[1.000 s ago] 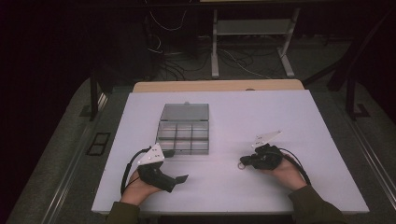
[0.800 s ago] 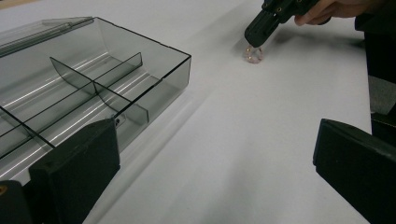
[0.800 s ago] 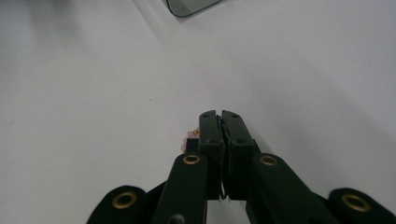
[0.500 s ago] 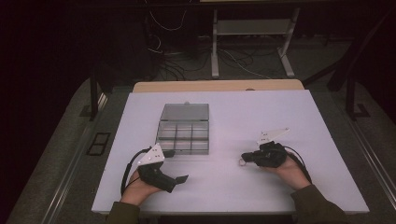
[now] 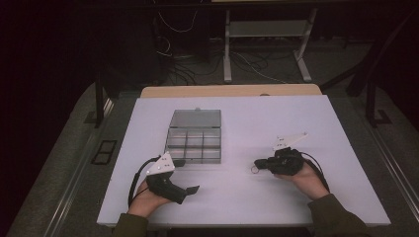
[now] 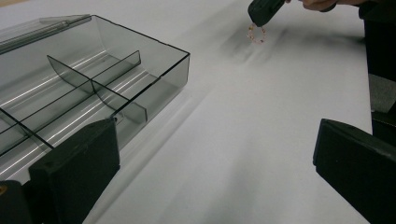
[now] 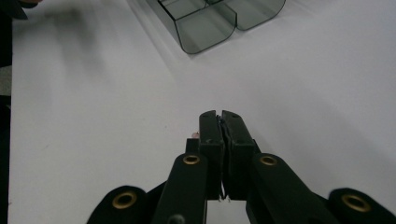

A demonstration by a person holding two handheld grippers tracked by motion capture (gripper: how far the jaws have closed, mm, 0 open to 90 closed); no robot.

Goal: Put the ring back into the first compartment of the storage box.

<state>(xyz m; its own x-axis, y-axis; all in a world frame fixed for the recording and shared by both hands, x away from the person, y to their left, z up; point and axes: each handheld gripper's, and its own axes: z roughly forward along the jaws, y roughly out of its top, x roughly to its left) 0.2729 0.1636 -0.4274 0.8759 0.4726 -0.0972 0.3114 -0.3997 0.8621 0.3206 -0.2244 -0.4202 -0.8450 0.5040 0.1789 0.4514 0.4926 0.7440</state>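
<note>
Now we are sliding the right gripper [image 5: 258, 166], pinched on the small ring [image 6: 256, 34], left toward the box [image 5: 193, 137]; left gripper [image 5: 190, 190] waiting wide.

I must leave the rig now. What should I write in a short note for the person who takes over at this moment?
Left gripper: open, holds nothing, low over the table in front of the compartment box.
Right gripper: jaws shut on a small ring that hangs from their tips, right of the box.
Box: open, lid folded back, visible compartments look empty.
Done: ring picked up.
Left: probably carry the ring to the box and release it into a compartment.
</note>
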